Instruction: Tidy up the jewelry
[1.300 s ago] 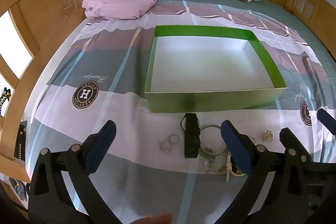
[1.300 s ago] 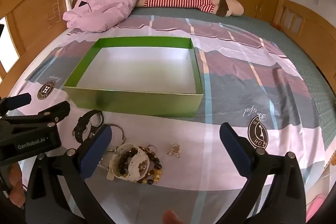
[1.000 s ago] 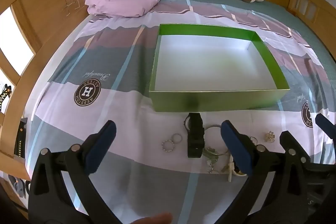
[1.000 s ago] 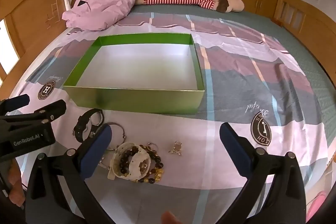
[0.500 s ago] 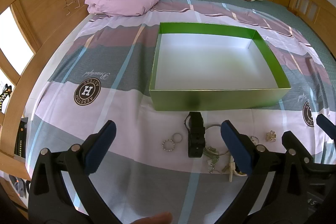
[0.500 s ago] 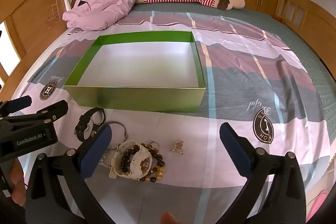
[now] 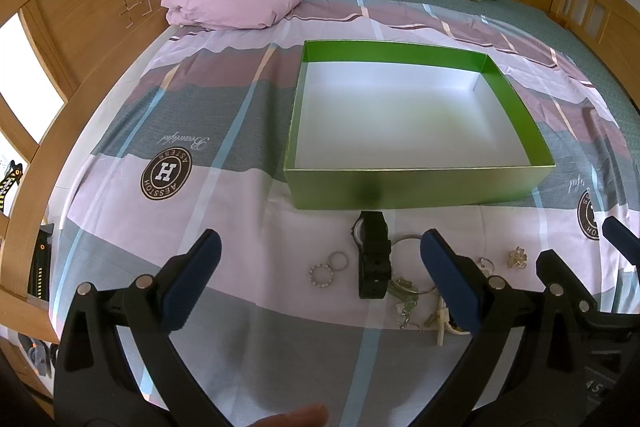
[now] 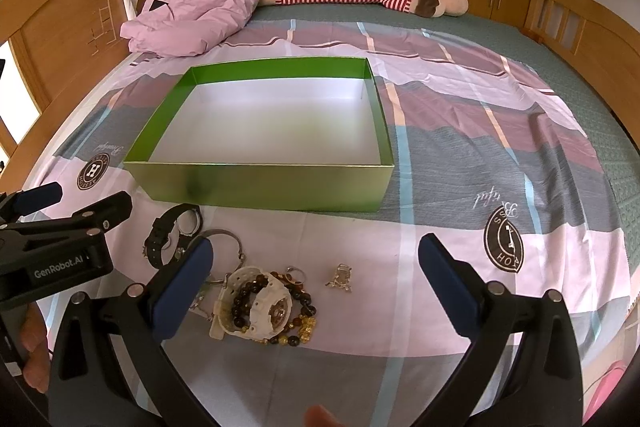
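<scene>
**Both tools hanging open over a heap of jewelry, green box waiting empty**

Going left to right across the bed [image 8: 460,163]: the left tool [image 7: 320,279] is hovering with its jaws spread wide and nothing between them. Two small rings [image 7: 328,267] are lying just ahead of it on the sheet, with the black watch [image 7: 373,259] just to their right, its strap pointing toward the green box [image 7: 416,185]. The box is sitting just beyond the jewelry, its white floor showing nothing inside.

Further right, the right tool [image 8: 312,279] is also standing wide open and gripping nothing. Under its span a white watch [image 8: 264,303] is lying tangled with a bead bracelet [image 8: 298,323]; a thin metal bangle [image 8: 224,239] is resting beside its left finger and a small gold charm [image 8: 340,277] is sitting apart to the right.

Judging by looks, all of this is light. The watches are probably the easiest, being firm enough to pinch across the strap or case. The beads are likely slippery and may drag the white watch along. The rings and charm are lying flat on soft cloth, so the fingers probably need to press into the sheet to catch an edge.
</scene>
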Motion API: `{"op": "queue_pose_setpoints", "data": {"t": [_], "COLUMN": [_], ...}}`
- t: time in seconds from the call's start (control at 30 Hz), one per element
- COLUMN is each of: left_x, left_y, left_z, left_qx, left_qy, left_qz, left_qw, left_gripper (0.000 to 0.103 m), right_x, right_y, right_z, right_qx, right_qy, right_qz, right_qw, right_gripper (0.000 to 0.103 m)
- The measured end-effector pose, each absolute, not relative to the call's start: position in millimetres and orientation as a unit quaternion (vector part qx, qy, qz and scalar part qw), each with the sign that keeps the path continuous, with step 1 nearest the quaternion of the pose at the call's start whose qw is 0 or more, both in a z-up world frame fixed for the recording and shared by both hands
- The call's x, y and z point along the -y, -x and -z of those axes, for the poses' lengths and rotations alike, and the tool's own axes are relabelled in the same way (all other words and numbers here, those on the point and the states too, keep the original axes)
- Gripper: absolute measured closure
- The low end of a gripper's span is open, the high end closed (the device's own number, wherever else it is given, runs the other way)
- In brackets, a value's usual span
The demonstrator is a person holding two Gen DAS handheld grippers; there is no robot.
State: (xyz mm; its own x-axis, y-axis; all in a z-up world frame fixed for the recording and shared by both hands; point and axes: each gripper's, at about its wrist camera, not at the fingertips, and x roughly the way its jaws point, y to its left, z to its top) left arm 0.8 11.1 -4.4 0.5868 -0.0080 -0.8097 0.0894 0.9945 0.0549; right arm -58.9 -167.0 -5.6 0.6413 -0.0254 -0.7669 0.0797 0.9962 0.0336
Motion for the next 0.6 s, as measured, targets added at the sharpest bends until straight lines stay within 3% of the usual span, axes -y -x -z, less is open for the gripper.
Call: {"op": "queue_pose_setpoints", "data": {"t": [0.6], "left_x": [-8.9], "left_y": [0.7], "left_z": [8.4], "left_qx": [-0.456], "left_qy": [-0.051], "left_qz": [0.027], "left_qw": [0.888], "left_gripper": [0.002], "right_x": [163.4], "right_y": [60.1], "right_z": [7.0], "right_qx": [-0.423], "right_qy": [-0.03], "right_qz": [0.028], "right_qw": [0.905], "right_gripper": [0.001]}}
